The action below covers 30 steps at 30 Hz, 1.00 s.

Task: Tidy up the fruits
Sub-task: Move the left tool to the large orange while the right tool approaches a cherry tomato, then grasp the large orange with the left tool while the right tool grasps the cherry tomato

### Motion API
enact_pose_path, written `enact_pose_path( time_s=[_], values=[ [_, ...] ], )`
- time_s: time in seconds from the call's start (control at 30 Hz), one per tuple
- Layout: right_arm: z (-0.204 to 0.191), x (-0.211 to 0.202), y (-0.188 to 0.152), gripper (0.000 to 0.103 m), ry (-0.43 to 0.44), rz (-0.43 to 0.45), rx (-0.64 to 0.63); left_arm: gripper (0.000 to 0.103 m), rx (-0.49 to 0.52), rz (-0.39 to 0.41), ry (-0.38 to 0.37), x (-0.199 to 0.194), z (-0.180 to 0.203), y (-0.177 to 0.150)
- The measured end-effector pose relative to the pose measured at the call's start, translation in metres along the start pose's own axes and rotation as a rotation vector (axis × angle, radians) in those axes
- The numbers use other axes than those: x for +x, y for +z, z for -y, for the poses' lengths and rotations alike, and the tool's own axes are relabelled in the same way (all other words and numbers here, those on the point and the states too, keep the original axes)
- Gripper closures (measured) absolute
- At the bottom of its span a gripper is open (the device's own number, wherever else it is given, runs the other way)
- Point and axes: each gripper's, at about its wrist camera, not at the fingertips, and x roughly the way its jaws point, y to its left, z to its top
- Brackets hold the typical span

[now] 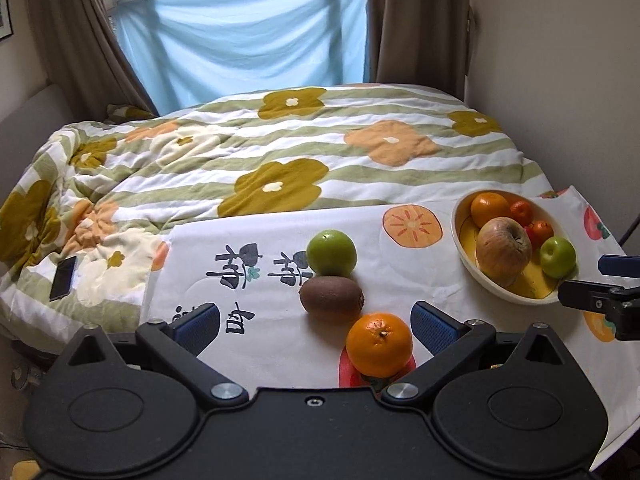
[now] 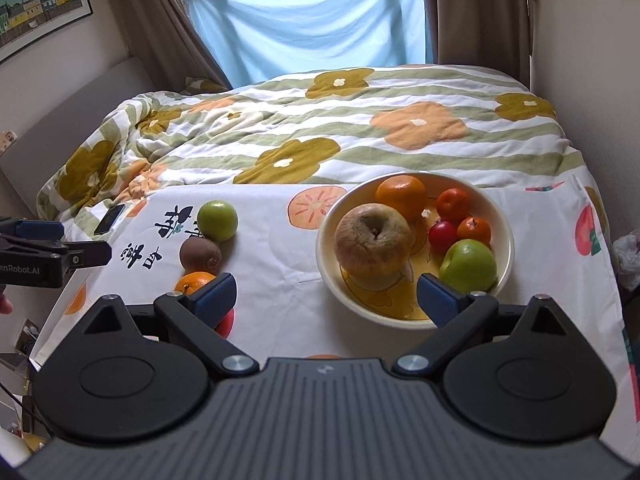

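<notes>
Behind your work surface a flower-patterned quilt (image 1: 280,152) covers the bed, running back to a pale blue sheet (image 1: 248,36) hung over the window between brown curtains (image 2: 476,12). Your fruit sits on a white cloth printed with persimmons and black characters (image 1: 260,336), which butts against the quilt at the far edge and drops away at the near left in the right wrist view. A dark phone (image 1: 63,278) lies on the quilt just beyond the cloth's left edge.

Your left gripper (image 1: 316,322) hovers low with its blue-padded fingers (image 1: 200,322) spread wide and holding nothing; a loose orange (image 1: 379,343) sits between them, nearer the right pad. Just past it lie a brown kiwi (image 1: 331,294) and a green apple (image 1: 331,252), close together in a line.

Your right gripper (image 2: 328,294) is likewise spread wide and bare, at the near rim of the cream bowl with a yellow inside (image 2: 332,276). That bowl holds a large wrinkled apple (image 2: 373,236), an orange (image 2: 401,196), two small tangerines (image 2: 453,205), a small red fruit (image 2: 442,236) and a green apple (image 2: 469,266). Open cloth separates the bowl from the loose three.
</notes>
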Motion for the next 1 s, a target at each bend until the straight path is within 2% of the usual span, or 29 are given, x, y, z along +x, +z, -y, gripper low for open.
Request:
enact_pose_path(
  time_s=[0.17, 0.4, 0.67, 0.9, 1.0],
  values=[
    [-0.024, 0.014, -0.02, 0.0, -0.048, -0.038, 0.02, 0.0, 0.048, -0.082, -0.102, 0.035, -0.005, 0.0],
    [-0.05, 0.035, -0.047, 0.0, -0.084, -0.078, 0.044, 0.003, 0.04, -0.17, -0.221, 0.08, -0.003, -0.007],
    [-0.069, 0.052, -0.067, 0.0, -0.083, -0.114, 0.043, 0.016, 0.075, -0.21, -0.294, 0.107, 0.011, -0.013],
    [-0.083, 0.061, -0.072, 0.0, -0.073, -0.121, 0.031, 0.036, 0.087, -0.235, -0.336, 0.121, 0.013, -0.015],
    [-0.087, 0.066, -0.072, 0.0, -0.059, -0.128, 0.023, 0.036, 0.103, -0.227, -0.347, 0.12, 0.012, -0.016]
  ],
)
